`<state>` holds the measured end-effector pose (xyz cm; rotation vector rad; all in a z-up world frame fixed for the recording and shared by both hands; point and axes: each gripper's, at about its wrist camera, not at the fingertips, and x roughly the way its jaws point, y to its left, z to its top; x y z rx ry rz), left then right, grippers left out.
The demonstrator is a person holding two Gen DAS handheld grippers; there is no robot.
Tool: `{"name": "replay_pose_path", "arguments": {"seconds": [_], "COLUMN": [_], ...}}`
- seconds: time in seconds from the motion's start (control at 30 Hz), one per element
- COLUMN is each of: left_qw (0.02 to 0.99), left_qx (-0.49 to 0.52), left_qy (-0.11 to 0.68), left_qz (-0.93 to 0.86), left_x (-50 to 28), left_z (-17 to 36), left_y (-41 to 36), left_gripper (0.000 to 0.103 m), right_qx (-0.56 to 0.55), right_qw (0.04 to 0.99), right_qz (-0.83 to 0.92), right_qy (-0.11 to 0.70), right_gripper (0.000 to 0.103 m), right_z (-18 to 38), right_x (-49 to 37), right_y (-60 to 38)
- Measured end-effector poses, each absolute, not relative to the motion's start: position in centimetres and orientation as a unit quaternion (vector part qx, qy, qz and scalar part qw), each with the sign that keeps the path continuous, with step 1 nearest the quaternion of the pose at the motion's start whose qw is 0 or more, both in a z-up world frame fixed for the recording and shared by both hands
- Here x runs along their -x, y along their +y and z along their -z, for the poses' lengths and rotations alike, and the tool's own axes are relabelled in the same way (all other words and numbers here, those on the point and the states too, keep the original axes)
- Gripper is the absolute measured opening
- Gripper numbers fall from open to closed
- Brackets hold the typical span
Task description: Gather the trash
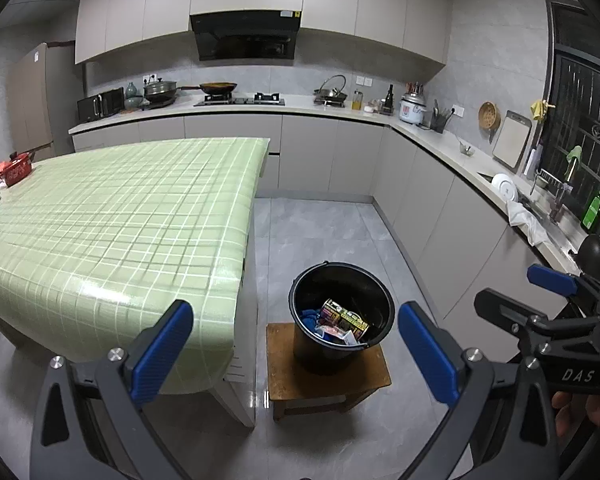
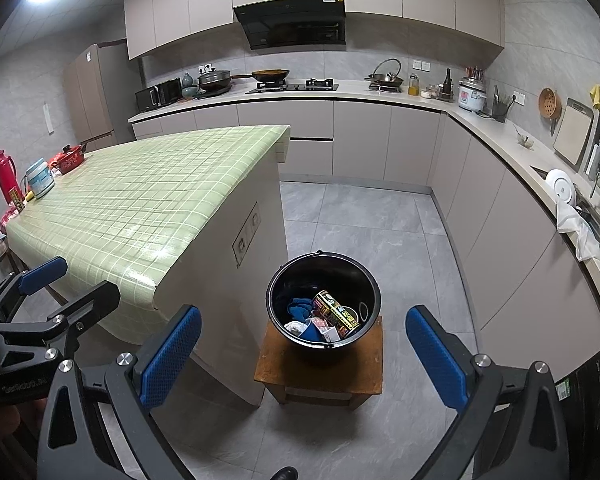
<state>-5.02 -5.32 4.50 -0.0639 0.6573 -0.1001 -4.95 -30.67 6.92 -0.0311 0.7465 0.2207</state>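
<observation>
A black bucket (image 1: pixel 342 312) (image 2: pixel 323 300) stands on a low wooden stool (image 1: pixel 328 380) (image 2: pixel 320 368) on the floor beside the table. Inside it lie a printed can (image 1: pixel 346 318) (image 2: pixel 336 312), a blue cloth (image 2: pixel 300 308) and scraps of wrapper. My left gripper (image 1: pixel 296 352) is open and empty, held above and in front of the bucket. My right gripper (image 2: pixel 304 356) is open too, with nothing between its blue pads. Each gripper shows at the edge of the other's view.
The table with a green checked cloth (image 1: pixel 120 220) (image 2: pixel 148 192) is to the left; a red pot (image 2: pixel 70 162), a white tub (image 2: pixel 39 178) and a red flask (image 2: pixel 4 174) stand at its far end. Kitchen counters (image 1: pixel 440 140) run along the back and right.
</observation>
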Motion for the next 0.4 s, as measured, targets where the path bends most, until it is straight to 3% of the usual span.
{"name": "replay_pose_path", "arguments": {"seconds": [0.4], "left_qw": [0.948], "left_qx": [0.017], "left_qy": [0.313], "left_qz": [0.054], "left_x": [4.69], "left_z": [-4.37], "left_y": [-5.62], "left_gripper": [0.102], "right_qx": [0.019], "right_qw": [0.925], "right_qz": [-0.102], "right_qy": [0.366], "right_gripper": [0.103], "right_z": [-6.71], "right_x": [4.08], "right_y": [-30.64]}}
